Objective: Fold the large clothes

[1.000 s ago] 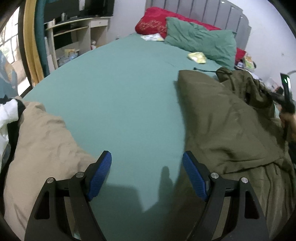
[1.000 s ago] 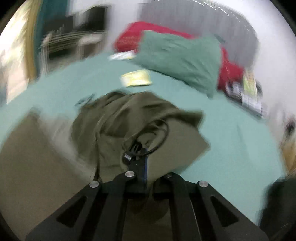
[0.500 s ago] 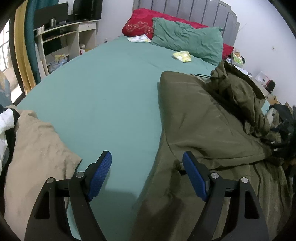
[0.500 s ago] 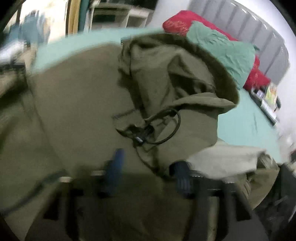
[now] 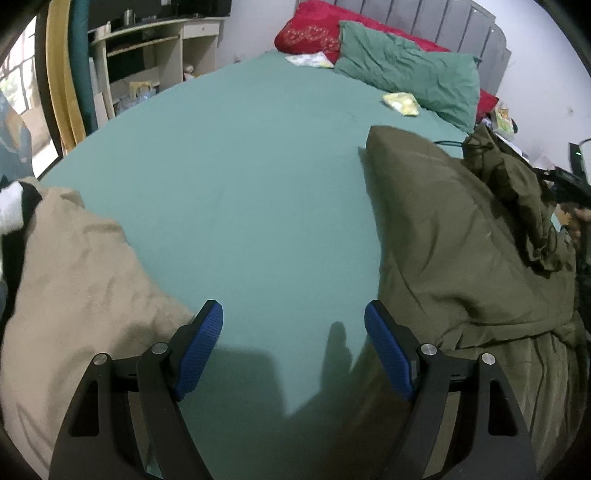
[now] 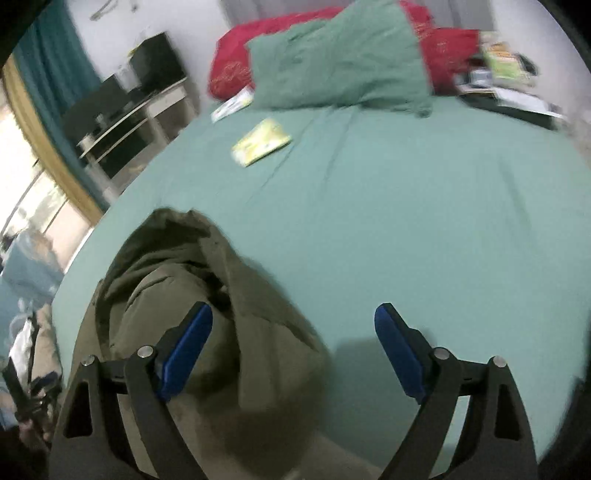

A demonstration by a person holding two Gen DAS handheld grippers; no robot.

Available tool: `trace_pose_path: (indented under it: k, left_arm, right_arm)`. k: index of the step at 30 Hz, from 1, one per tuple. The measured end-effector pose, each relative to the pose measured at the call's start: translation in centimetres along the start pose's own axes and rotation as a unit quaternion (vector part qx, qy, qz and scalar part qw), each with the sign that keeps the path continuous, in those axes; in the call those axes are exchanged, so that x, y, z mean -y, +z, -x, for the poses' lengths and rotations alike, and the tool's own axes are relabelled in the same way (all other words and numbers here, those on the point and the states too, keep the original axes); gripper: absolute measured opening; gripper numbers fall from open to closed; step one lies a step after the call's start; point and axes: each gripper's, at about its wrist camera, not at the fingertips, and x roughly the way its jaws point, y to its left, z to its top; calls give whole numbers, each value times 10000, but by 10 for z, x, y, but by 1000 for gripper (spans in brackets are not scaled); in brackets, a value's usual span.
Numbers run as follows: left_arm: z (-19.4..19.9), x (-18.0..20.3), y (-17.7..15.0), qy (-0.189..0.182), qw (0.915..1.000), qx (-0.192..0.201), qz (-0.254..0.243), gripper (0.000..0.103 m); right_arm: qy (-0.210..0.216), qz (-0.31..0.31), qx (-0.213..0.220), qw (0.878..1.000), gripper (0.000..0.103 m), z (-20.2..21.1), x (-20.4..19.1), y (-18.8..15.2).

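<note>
A large olive-green hooded garment lies rumpled on the right side of the teal bed. My left gripper is open above bare sheet, and its right finger is near the garment's left edge. In the right wrist view the garment's bunched hood lies below the left finger. My right gripper has its jaws opening wide, and the pads press on nothing. In the left wrist view, the right gripper's body shows at the far right, past the hood.
A beige cloth is heaped at the bed's near left. Green pillow and red pillow lie at the headboard, with a small yellow packet on the sheet. A shelf unit stands at the far left.
The right gripper was shut on the olive garment by its cord. It has let go, opened wide and swung toward the bare sheet. The left view swung right and came back.
</note>
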Motion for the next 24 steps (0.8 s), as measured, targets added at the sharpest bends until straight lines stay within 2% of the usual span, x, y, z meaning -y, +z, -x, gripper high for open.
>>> trace_pose_path:
  k: [1,2,3,4,5,7,8,9,10,12,13,14,16,17,18,20,21,22,24]
  left_arm:
    - [-1,1,-1,-4,10000,-19,-6,83]
    - [-1,2,-1,-1,10000,-28,-21,83]
    - [0,4,-1,-18,10000,-22,-60,83]
    - [2,6,0,-36,10000,-2,-91,83]
    - [4,7,0,-49,9999,31,-129,83]
    - [10,11,0,-37,9997,148,-209,83]
    - [13,12,1,-33,9995,194,-230,83]
    - [16,12,2,-49,9995,233,-227,83]
    - [19,13,2,-115,9994,266,-200,83]
    - [23,13,3,-203,9992,310,-157,83]
    - [25,13,4,-228,9992,313,-137,83]
    - [27,14,4,-260,9991,307,-118,83]
    - [32,14,5,-397,9987,296,-97,83]
    - [34,15,5,-446,9985,294,-108,83]
    - [36,17,5,-475,9984,288,-131,83]
    - [41,20,4,-550,9979,287,-189,83]
    - [44,20,3,-576,9977,305,-212,83]
    - [48,22,1,-596,9974,325,-254,83]
    - [52,23,-3,-594,9971,333,-350,83]
  right_arm:
    - [-5,88,-127,9999,87,-13,-5,2]
    - [55,81,-329,9994,77,-29,-12,0]
    - [203,40,-490,9986,30,-39,-10,1]
    - [164,81,-580,9981,6,-44,-12,1]
    - [-217,309,-605,9975,6,-46,-26,-1]
    - [-668,730,-431,9942,5,-37,-46,1]
    - [-1345,1139,-86,9843,5,-20,-65,5]
    - [-1796,1373,241,9738,5,-4,-79,9]
    - [-2515,1796,629,9490,5,14,-99,12]
    - [-3573,2639,1394,8850,5,48,-140,10]
    - [-4042,3096,1717,8434,5,61,-163,4]
    - [-4290,3511,1989,8082,5,73,-184,-6]
    - [-4613,4242,2202,7475,5,80,-211,-34]
    - [-4739,4728,2322,7056,5,80,-229,-65]
    - [-4720,5013,2308,6875,5,77,-239,-89]
    - [-4531,5454,2142,6718,5,70,-255,-144]
    - [-4400,5557,1991,6768,5,65,-259,-171]
    - [-4301,5602,1826,6840,5,60,-262,-197]
    - [-4034,5385,1589,7226,5,57,-266,-234]
